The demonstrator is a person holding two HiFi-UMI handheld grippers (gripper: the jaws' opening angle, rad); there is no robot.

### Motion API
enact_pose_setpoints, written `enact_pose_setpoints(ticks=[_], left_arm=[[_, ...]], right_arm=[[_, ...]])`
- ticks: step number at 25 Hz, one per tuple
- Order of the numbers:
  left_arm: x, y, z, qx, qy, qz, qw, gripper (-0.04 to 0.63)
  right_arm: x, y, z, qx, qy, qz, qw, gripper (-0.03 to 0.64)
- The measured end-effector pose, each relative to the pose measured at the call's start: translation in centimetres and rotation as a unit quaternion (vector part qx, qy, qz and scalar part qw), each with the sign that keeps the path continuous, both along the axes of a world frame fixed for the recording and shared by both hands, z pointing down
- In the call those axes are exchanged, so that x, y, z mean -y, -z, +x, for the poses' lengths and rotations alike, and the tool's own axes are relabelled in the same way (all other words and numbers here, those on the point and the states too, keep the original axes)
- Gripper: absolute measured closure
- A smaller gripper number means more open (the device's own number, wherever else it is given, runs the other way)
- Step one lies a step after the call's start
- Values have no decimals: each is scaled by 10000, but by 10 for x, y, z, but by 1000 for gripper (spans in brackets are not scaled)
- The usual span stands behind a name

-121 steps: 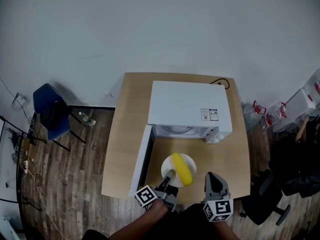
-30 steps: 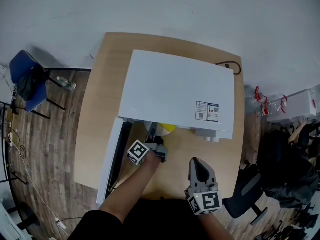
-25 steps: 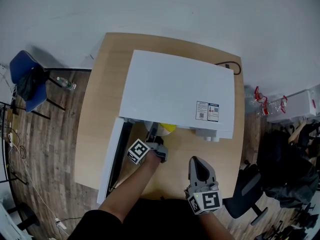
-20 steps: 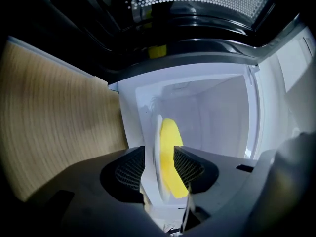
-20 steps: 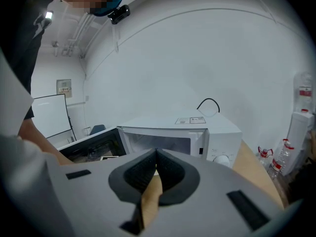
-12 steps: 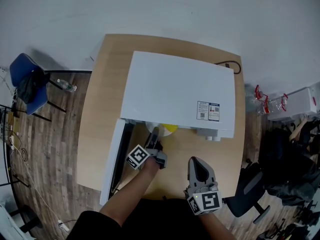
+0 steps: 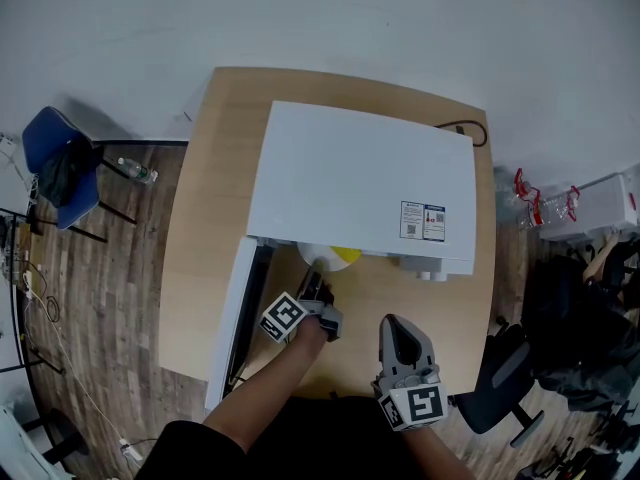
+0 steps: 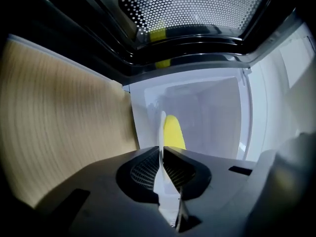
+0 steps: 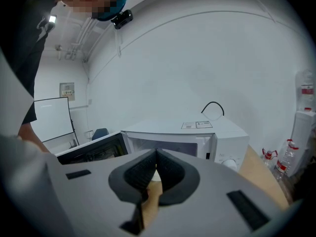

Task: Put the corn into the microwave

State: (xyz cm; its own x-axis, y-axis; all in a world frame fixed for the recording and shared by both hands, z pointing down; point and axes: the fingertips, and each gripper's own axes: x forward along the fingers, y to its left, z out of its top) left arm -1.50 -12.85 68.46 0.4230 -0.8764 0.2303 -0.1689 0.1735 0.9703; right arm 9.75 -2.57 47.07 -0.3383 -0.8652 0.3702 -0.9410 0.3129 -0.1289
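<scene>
A yellow corn cob [image 7: 345, 257] lies on a white plate [image 7: 318, 260] just inside the mouth of the white microwave [image 7: 360, 178], mostly hidden under its top. My left gripper [image 7: 313, 286] is at the opening, shut on the plate's near rim. In the left gripper view the plate [image 8: 161, 127] runs edge-on between the pads of the left gripper [image 8: 162, 154], and the corn [image 8: 174, 132] lies just past them inside the white cavity. My right gripper [image 7: 398, 326] hovers over the table's front edge, shut and empty. In its own view the right gripper [image 9: 157, 154] faces the microwave [image 9: 197, 132].
The microwave door [image 7: 235, 318] stands swung open to the left of my left arm, also visible as the door [image 9: 94, 149]. The wooden table [image 7: 200, 218] has bare strips left and in front of the oven. A blue chair [image 7: 62, 168] and an office chair [image 7: 500, 388] flank it.
The plate with the corn has gone from the table in front of the oven into its mouth. Over the last second my left gripper drew back slightly. The right gripper stayed put.
</scene>
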Motion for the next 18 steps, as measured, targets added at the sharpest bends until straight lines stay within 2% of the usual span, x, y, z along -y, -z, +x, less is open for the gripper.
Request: enact_pose_setpoints(ticks=[9,18], left_arm=[[19,-4,1,-149,411,-108,9990,565],[36,-4,17,-204,382,-93,9990,563]], right_arm=[[-2,-5,7,-43,-53,-64,10000,557],[0,-7,8,40,-38,-125,9999,557]])
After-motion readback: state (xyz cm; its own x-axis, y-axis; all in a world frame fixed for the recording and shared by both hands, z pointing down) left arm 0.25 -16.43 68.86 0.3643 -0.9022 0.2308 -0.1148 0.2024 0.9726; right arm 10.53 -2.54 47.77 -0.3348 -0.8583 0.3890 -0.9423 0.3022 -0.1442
